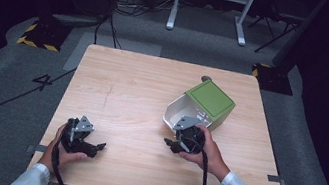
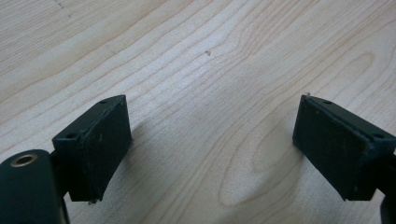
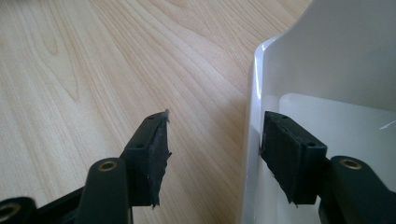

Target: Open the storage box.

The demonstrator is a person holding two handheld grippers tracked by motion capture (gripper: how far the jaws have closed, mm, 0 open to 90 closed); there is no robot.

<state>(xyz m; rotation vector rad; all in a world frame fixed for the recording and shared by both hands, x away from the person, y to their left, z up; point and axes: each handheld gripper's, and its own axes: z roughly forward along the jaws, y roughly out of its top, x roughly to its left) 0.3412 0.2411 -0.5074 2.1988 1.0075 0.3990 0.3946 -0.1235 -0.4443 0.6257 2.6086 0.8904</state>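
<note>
1. High view: the right gripper [image 1: 184, 137] sits at the near rim of a white box with a green top [image 1: 200, 107], which lies tipped at 3 o'clock of the surface's [image 1: 132, 92] centre.
2. Right gripper view: its jaws stand half open astride the box wall [image 3: 250, 140], one inside, one outside, not yet pinching; closing on it looks like the next move.
3. The left gripper [image 1: 81, 135] rests at 7 o'clock, jaws wide and empty.
4. Pale wood surface; grey carpet, cables, dark curtains around.
</note>
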